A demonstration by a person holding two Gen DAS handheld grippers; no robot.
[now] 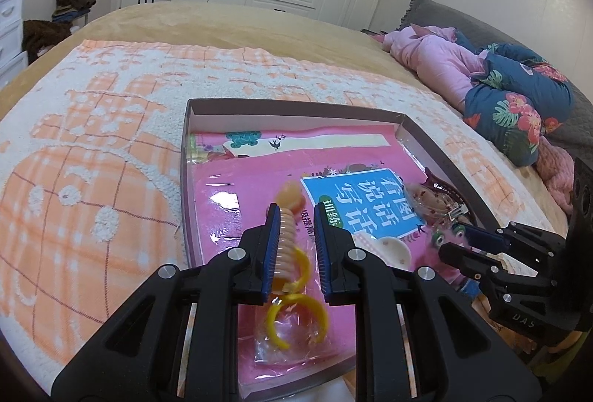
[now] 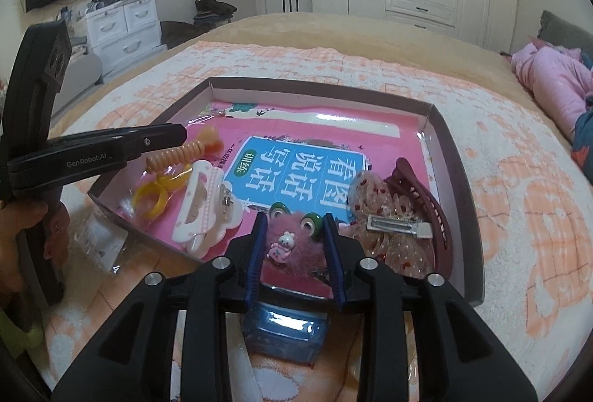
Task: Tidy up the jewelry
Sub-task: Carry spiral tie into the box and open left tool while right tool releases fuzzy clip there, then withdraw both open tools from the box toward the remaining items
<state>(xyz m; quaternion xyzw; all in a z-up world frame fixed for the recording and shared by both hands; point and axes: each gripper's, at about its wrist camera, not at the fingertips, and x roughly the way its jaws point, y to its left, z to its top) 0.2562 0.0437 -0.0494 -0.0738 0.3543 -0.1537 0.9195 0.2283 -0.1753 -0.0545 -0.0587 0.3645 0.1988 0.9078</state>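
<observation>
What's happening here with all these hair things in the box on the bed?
A person holds a two-finger gripper in each hand and is sorting hair accessories in a shallow box on a towel-covered bed. The left gripper is open, its fingers either side of a peach spiral hair tie beside yellow plastic rings. The right gripper straddles a fuzzy pink clip with green eyes; whether it grips it is unclear. A white claw clip and a dark red clip lie untouched.
</observation>
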